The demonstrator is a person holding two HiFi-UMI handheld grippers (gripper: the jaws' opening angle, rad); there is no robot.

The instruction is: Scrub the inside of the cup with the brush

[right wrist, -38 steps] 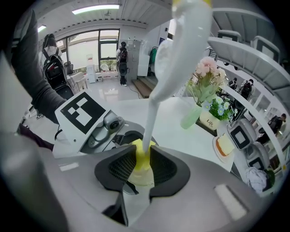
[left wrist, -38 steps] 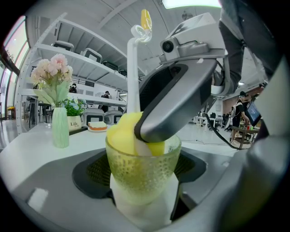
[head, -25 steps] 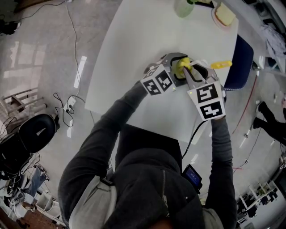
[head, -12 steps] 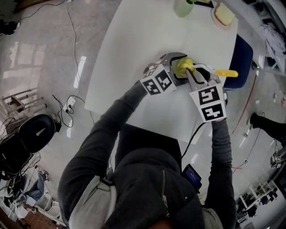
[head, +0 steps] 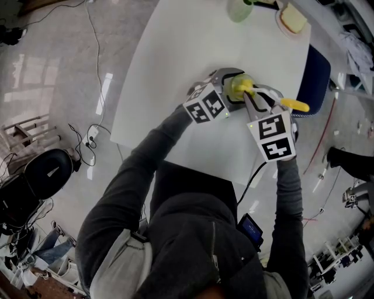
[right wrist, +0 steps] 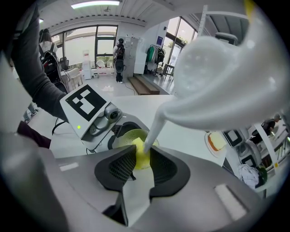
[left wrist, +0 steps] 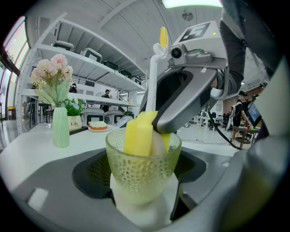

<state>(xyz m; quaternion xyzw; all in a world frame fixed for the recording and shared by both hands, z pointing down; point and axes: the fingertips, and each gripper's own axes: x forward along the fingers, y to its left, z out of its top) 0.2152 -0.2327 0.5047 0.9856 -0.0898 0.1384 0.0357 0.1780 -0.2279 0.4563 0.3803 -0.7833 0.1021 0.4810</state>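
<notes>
Cup of pale green dimpled glass (left wrist: 142,174) stands upright between the jaws of your left gripper (left wrist: 142,181), which are pressed against its sides low down, at 9 and 3 o'clock of its wall. In the head view the cup (head: 236,87) is over the white table (head: 175,70), at about 1 o'clock from the middle of the picture, with your left gripper (head: 234,93) reaching it from 7 o'clock.

Your brush, a yellow sponge head on a white handle (left wrist: 140,133), has its head down inside the cup, and the top of the head shows above the rim. Your right gripper (right wrist: 138,163) is pinching the brush where the handle meets the sponge, its dark pads closed on both. Seen from your head, the right gripper (head: 252,96) comes in from 5 o'clock, and the handle's yellow end (head: 295,105) sticks out toward 4 o'clock of the cup.

At 12 o'clock on the table, at its far edge, stands a mint-green vase (head: 239,10), with a small plate (head: 292,20) just beside it at 3 o'clock. A dark blue chair (head: 315,76) stands against the table's 3 o'clock edge.
</notes>
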